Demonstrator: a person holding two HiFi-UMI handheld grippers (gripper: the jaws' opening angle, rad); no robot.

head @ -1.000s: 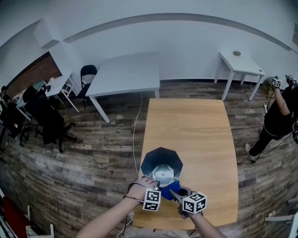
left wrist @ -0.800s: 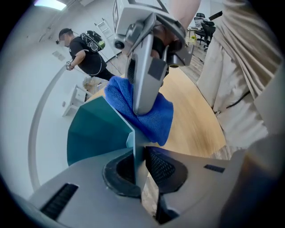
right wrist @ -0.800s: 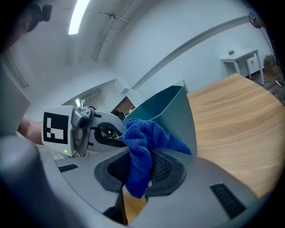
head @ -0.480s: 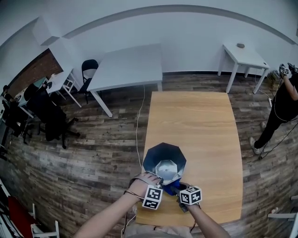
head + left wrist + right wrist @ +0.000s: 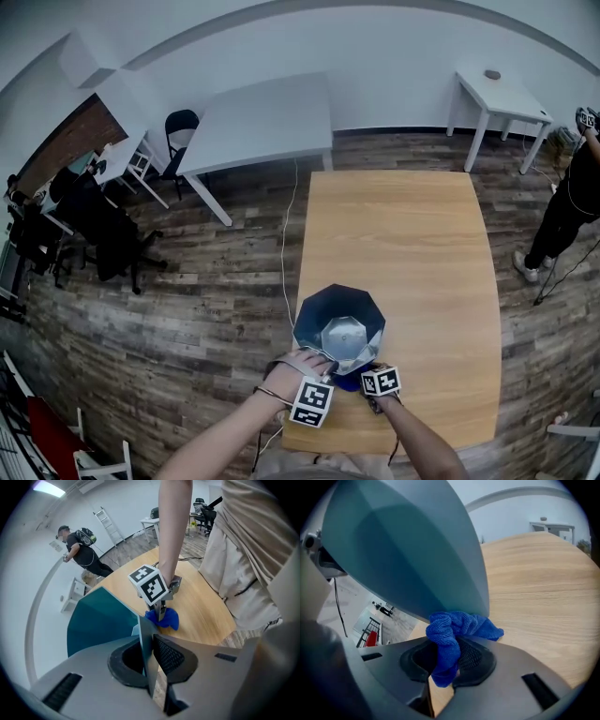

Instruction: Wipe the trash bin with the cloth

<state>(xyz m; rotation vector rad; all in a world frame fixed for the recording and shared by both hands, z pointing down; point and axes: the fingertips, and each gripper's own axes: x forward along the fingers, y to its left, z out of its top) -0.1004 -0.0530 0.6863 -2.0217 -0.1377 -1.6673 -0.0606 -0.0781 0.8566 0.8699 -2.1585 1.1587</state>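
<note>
Head view looks down on a light wooden desk. A dark teal, many-sided trash bin stands upright near the desk's front edge, its mouth open upward and a pale bottom showing inside. At the bin's near rim the left gripper comes down steeply. In the left gripper view its fingers are clamped on the thin upper edge of the bin wall, which runs between the pads. The right gripper sits low, just beside the bin on the side nearest the person. Its fingers are closed on a bunched blue cloth. The cloth's free folds lie against the bin's outer wall close to the desk and seem to press on it, though the contact is hard to judge. Beyond the desk, white tables stand on a wood-plank floor, and a person in dark clothes is at the far right.
</note>
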